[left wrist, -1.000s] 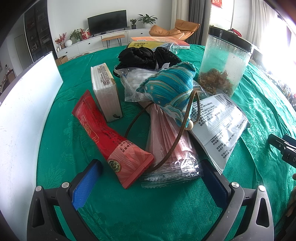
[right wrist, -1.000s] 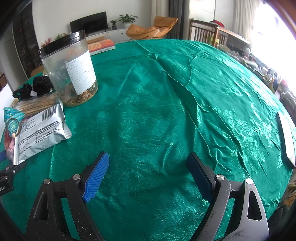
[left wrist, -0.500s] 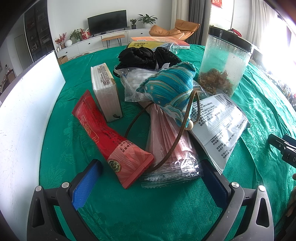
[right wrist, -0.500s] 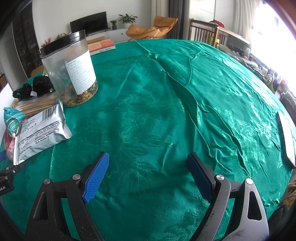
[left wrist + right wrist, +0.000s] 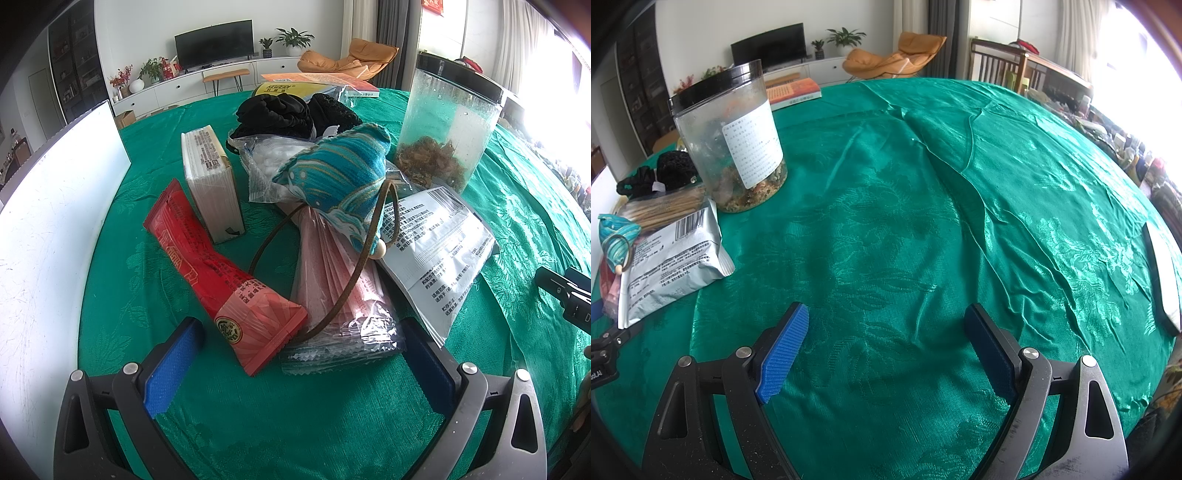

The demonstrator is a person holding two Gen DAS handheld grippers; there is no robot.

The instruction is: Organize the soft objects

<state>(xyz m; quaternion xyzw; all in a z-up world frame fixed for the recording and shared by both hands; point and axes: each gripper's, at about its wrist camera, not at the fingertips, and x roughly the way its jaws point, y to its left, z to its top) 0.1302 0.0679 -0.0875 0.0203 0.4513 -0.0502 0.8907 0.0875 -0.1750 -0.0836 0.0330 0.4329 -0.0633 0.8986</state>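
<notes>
A teal striped cloth pouch (image 5: 340, 173) with a brown cord and a bead lies on top of a pile on the green tablecloth; it also shows in the right wrist view (image 5: 615, 236). Black fabric (image 5: 284, 114) sits behind it. A clear bag of cotton balls (image 5: 269, 162) lies between them. My left gripper (image 5: 299, 354) is open just in front of the pile, touching nothing. My right gripper (image 5: 886, 339) is open and empty over bare cloth to the right of the pile.
A red packet (image 5: 218, 273), a white box (image 5: 212, 184), a clear sleeve of pink sheets (image 5: 340, 295), a silver pouch (image 5: 436, 251) and a plastic jar (image 5: 443, 125) crowd the pile. A white board (image 5: 48, 221) stands at the left. Books (image 5: 317, 79) lie behind.
</notes>
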